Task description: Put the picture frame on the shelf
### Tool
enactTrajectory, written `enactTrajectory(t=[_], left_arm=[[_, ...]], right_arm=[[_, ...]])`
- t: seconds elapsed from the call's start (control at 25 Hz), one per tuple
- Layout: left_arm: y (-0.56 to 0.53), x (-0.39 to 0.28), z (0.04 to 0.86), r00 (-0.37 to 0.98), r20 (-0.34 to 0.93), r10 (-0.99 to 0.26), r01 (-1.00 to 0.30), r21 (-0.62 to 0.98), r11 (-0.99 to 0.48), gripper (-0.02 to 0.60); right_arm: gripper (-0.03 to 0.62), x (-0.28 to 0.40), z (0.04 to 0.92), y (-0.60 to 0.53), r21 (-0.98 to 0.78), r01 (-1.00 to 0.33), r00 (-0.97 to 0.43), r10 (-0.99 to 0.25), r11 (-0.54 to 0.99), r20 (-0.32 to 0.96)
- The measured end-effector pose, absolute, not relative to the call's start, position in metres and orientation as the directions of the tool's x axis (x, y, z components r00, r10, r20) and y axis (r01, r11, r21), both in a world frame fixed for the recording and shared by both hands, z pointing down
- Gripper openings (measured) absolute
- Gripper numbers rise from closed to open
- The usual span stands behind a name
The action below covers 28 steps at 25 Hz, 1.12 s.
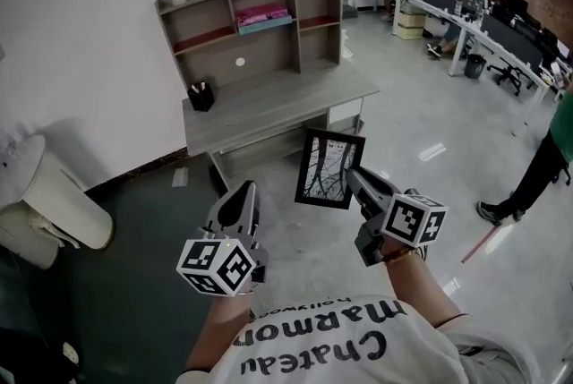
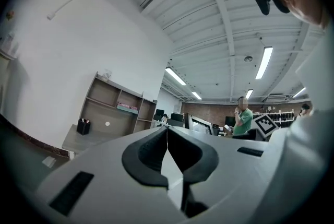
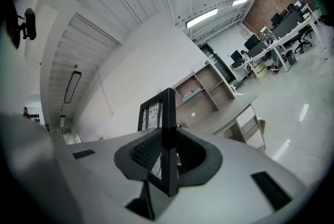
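At seven o'clock in the head view, the left gripper (image 1: 243, 191) has its jaws pressed together on nothing. Right of it, near centre, the picture frame (image 1: 328, 169) hangs upright in the air, pinched along its right edge by the right gripper (image 1: 352, 173) at five o'clock — a one-sided hold. The shelf (image 1: 253, 24) stands well apart at twelve o'clock, above the desk (image 1: 279, 100). The frame could pivot or slip in that edge pinch during the carry, or clip a shelf divider — a pink box (image 1: 261, 16) fills one bay.
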<state>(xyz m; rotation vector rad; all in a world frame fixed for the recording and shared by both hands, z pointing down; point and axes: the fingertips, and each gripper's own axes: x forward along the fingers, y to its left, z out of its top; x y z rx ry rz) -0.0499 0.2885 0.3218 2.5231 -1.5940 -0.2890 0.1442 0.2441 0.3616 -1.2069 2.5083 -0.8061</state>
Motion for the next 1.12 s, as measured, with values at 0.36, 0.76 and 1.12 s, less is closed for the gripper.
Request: enactTrajectory(t=[0.36,0.76,1.12], left_arm=[[0.212,0.019,0.324,0.414,-0.111,-0.904,-0.872,0.236,-0.429,0.017],[0.166,0.066,0.369,0.431,-0.031,-0.902,-0.864,0.273,-0.422,0.018],[0.094,0.072,0.352,0.479,-0.069,-0.875,-0.837,0.264,-0.48,0.017]], right_arm=[[0.089,0.208,0.353,0.165,-0.542,-0.64,-0.647,-0.763,0.544,-0.002],[0.089,0.227,0.401,0.114,-0.62,-0.586,-0.7,-0.712,0.522,0.063],[0.089,0.225,0.393,0.055,-0.612,-0.594,-0.694,-0.718,0.522,0.061]])
